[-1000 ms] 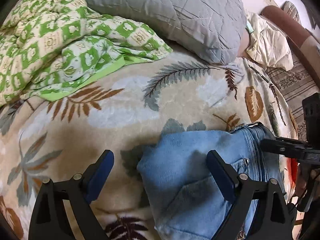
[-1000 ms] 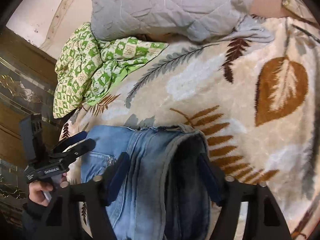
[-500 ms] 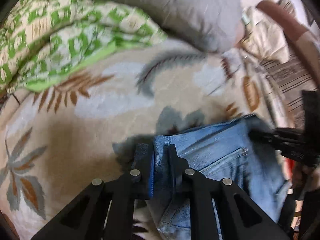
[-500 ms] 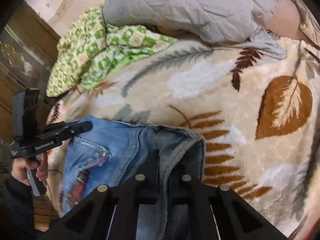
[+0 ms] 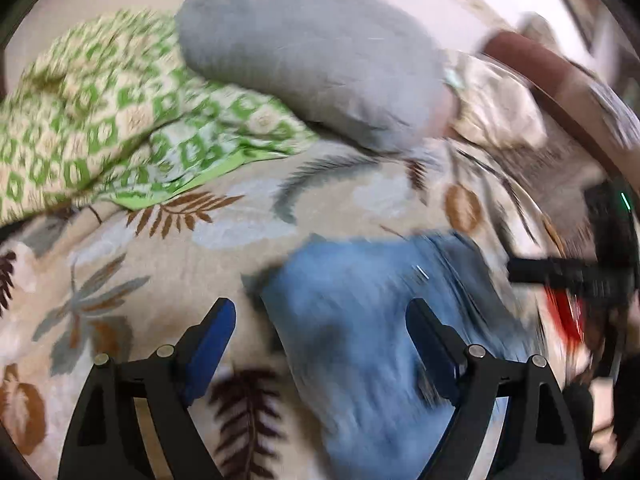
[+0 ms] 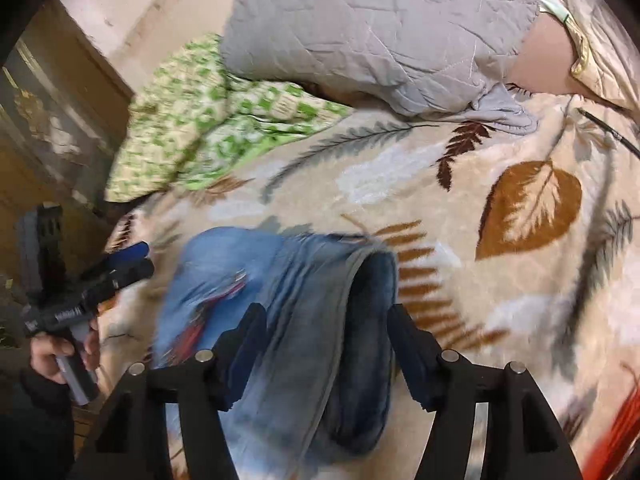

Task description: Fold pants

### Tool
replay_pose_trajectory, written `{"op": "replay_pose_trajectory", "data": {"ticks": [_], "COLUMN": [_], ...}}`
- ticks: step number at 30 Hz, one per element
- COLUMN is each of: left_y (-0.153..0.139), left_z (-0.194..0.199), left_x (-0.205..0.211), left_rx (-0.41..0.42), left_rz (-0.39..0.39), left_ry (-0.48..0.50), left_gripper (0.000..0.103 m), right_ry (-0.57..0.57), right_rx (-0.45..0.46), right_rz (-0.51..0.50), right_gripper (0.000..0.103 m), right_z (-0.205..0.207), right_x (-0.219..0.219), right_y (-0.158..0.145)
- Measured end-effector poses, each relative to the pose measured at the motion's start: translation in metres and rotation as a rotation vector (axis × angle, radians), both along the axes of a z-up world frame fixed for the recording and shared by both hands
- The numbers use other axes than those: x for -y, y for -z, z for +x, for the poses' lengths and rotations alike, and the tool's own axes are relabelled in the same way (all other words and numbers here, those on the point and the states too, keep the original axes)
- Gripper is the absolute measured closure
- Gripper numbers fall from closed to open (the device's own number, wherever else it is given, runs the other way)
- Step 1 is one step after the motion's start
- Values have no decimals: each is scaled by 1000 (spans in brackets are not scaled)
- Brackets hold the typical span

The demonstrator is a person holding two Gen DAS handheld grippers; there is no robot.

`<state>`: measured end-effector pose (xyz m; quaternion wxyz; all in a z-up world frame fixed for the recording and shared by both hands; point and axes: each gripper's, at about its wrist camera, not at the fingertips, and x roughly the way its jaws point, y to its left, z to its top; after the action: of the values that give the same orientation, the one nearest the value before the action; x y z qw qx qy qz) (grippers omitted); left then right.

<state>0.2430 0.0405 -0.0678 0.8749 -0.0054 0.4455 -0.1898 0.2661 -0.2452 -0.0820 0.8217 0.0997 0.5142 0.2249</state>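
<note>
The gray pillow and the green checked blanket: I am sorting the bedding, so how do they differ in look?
The gray pillow is plain and plump; the green checked blanket is patterned and crumpled. The pillow lies partly over the blanket. Both rest on the leaf-print bedspread beyond the jeans.

Open leaf-print blanket (image 6: 400, 184) lies beyond the jeans (image 6: 304, 320); grey pillow (image 6: 372, 28) and green quilt (image 6: 208, 120) block farther back.

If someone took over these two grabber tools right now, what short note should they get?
Left claw: open, jaws have just been opening; the jeans lie under it, unheld.
Right claw: open, jaws just opened too; the jeans' waistband lies between the pads, not pinched.
Jeans sit bunched on the leaf-print blanket, near the green checked cloth and grey pillow.
Done: a pinch just released.
Left: the fold looks unfinished; blur hides detail.
</note>
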Motion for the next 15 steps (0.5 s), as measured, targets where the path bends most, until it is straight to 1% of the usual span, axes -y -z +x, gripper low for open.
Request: {"op": "replay_pose_trajectory", "data": {"ticks": [2,5,7,9,11,13,14,15], "left_y": [-5,-3,3,11,19,32,36,42], "left_z": [-30,-72,-93,-111,-119,-118,-116,-113], "left_x": [8,23,34,46,56,65,68,70], "left_rx": [16,27,47,90,131,174,178,183], "left_rz": [26,88,148,227,298,404,433,469], "left_ry": [77,198,283,354,400,402,399,392], "left_gripper": [15,15,15,15,15,15,15,17], "right_ry": [-5,-11,-10,-13,-22,-32,-42,-47], "right_rx": [-36,-97,-115,-133,-156,-179,-187,-189], "right_rz": [49,113,132,161,189,213,223,227], "right_gripper": [37,37,37,37,37,37,39,44], "right_z": [-15,-35,-44,-51,-55,-57,-57,-58], "right_x": [8,14,14,14,11,5,2,-1], "right_y": [-1,6,12,16,22,27,30,31]}}
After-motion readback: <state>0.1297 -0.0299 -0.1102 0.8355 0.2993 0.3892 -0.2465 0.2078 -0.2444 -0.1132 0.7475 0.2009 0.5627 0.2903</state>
